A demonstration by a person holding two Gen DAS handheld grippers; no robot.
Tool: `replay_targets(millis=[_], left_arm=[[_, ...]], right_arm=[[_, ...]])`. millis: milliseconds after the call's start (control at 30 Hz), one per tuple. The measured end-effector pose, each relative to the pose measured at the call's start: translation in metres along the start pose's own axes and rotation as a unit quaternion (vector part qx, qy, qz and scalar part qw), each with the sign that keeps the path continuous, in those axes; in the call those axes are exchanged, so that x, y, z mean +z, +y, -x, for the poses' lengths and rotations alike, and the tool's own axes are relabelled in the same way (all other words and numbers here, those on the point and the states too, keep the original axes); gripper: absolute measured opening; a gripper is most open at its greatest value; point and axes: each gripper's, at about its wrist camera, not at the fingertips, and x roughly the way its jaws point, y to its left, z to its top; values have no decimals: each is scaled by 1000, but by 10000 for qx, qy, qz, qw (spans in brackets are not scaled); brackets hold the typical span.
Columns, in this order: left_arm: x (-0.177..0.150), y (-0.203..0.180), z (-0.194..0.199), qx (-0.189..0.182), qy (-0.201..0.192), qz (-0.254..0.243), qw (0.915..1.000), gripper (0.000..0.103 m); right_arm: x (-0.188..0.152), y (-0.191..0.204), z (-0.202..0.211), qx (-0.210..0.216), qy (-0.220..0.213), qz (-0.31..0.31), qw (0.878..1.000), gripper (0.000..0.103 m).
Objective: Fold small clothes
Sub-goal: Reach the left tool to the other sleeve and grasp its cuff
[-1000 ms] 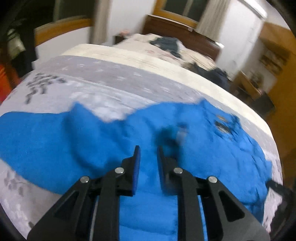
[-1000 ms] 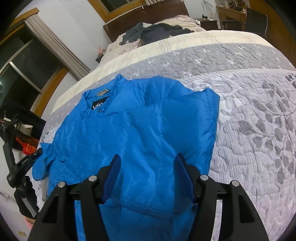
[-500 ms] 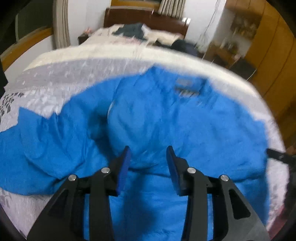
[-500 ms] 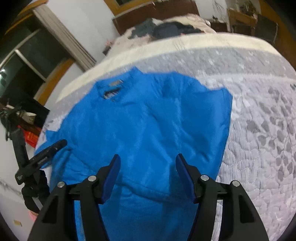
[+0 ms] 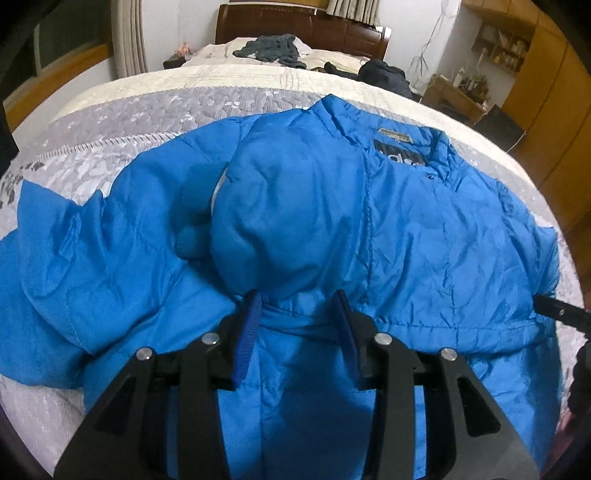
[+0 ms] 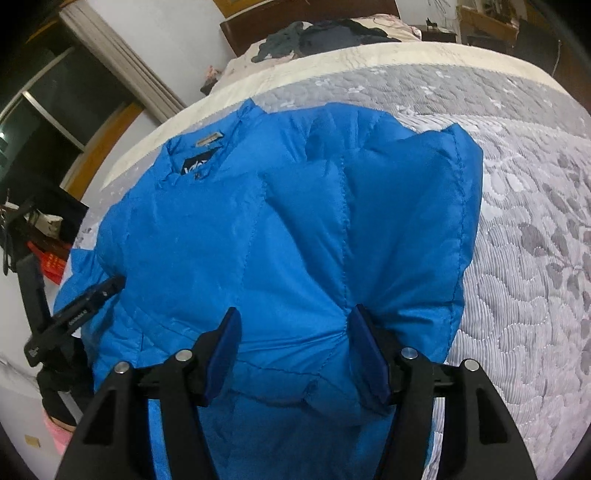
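My left gripper (image 5: 295, 325) and right gripper (image 6: 295, 347) both spread wide, empty, above blue jacket (image 5: 406, 229) on grey quilt (image 6: 524, 229).

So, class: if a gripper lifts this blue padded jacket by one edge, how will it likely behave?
The blue padded jacket would probably droop: it lies in soft folds. Its puffy quilting suggests lightness for its bulk. The shiny fabric may slip between the jaws.

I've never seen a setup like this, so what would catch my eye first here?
A bright blue puffy jacket spread across a grey patterned bedspread, collar pointing away. In each view, black fingers stand open over its near part, gripping nothing. Farther back, dark clothes are heaped by the wooden headboard.
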Motion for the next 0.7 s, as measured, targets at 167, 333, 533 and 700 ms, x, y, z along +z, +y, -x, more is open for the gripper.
replay_targets(millis=[167,333,533,700], left_arm=[[4,12,28,-83,-129,295,9994,55],[13,41,79,48,-630,559,9964,67],[2,122,113,770,-770,1200,9868,71],[-32,226,136,1515,-668,2222,9609,78]], right_arm=[[3,9,18,95,-157,128,9997,70],[3,15,47,316,-423,144,9985,70],[3,9,59,325,-469,99,9983,70],[2,11,52,272,-399,98,9988,70]])
